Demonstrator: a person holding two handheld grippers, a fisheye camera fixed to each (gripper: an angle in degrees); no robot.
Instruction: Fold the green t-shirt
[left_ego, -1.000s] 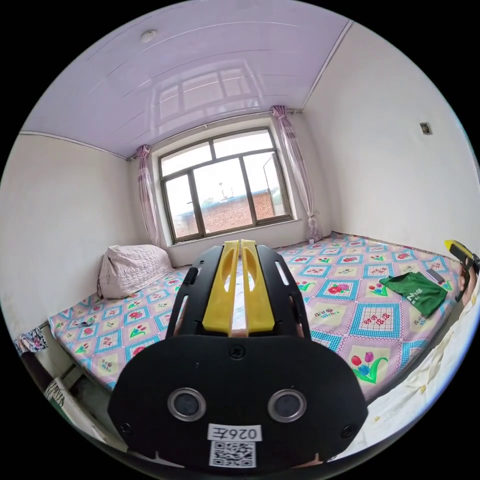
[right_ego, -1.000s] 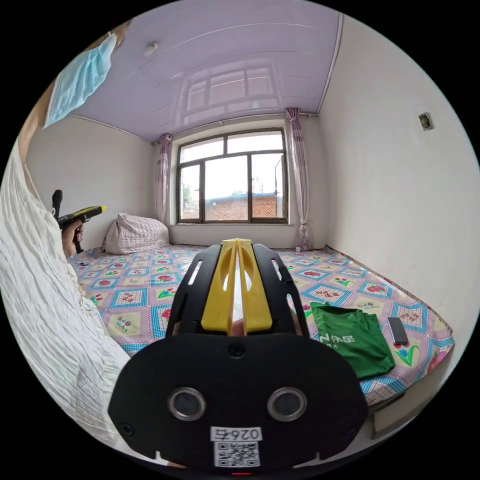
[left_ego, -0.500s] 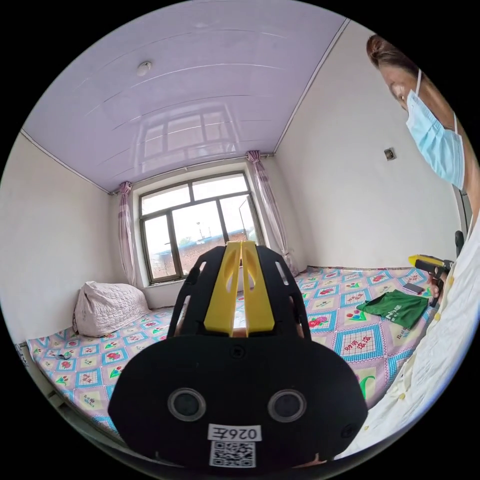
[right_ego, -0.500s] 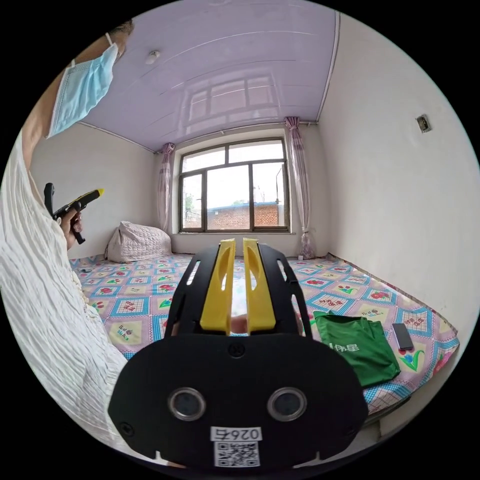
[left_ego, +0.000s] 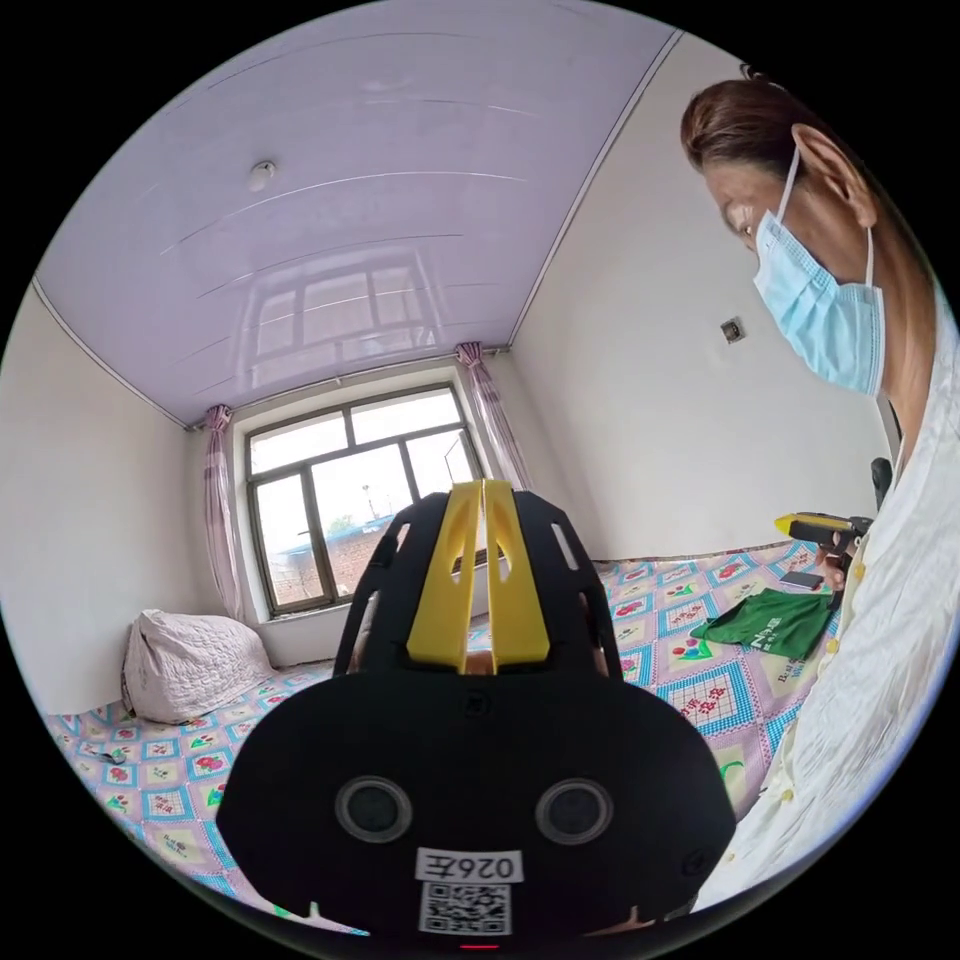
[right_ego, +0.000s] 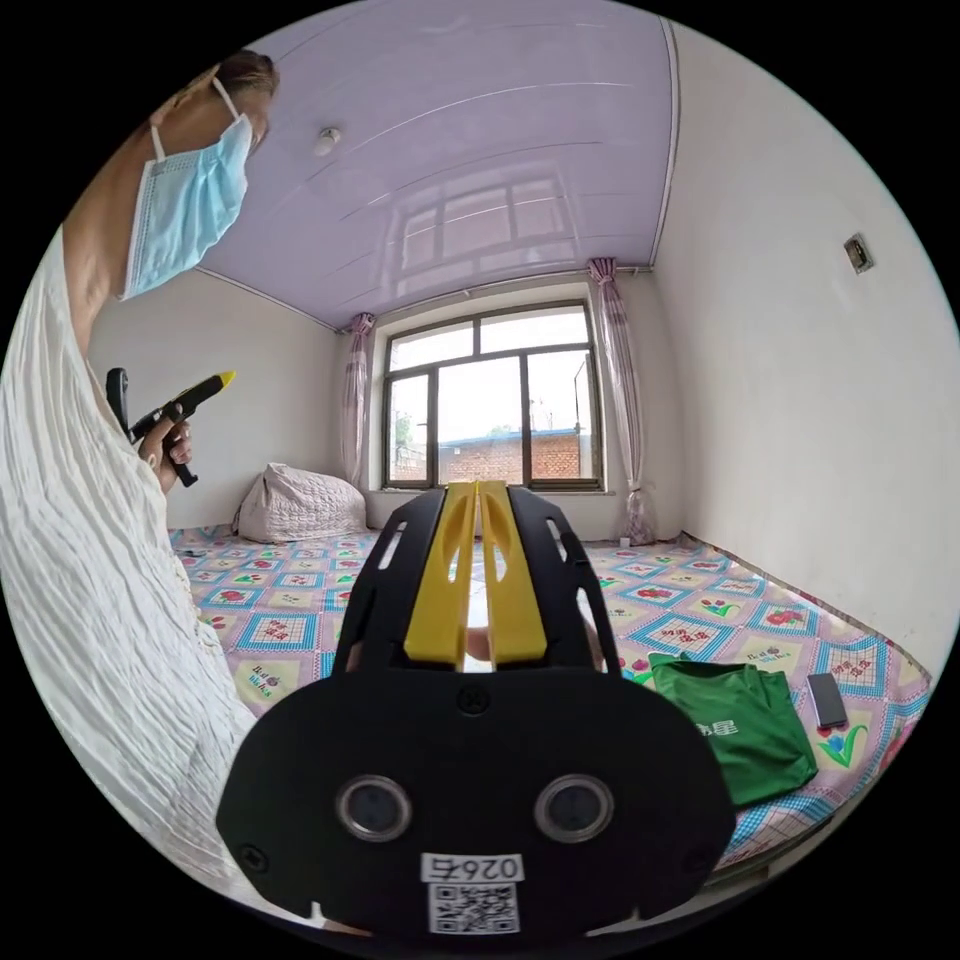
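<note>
Right gripper view placed the green cotton t-shirt (right_ego: 745, 725) at the lower right of the frame, lying flat and already doubled into a rough rectangle on the patchwork-printed bed cover (right_ego: 690, 625), with a slim dark phone (right_ego: 827, 699) just beside it nearer the edge. The shirt's long axis ran away from the camera toward the window wall. It lay below and to the right of the right gripper (right_ego: 478, 490), whose yellow jaws stood nearly together, a thin slit between them, holding nothing. In the left gripper view the same shirt (left_ego: 775, 622) sat far off at mid right, beyond the person's pale crinkled blouse (left_ego: 860, 680). The left gripper (left_ego: 483, 488) had its jaws closed to a sliver, empty, pointing at the dark-framed window (left_ego: 350, 500). The right hand looked the nearer one, though fisheye bending made that uncertain. Both grippers hung well above the cloth, neither touching it.
</note>
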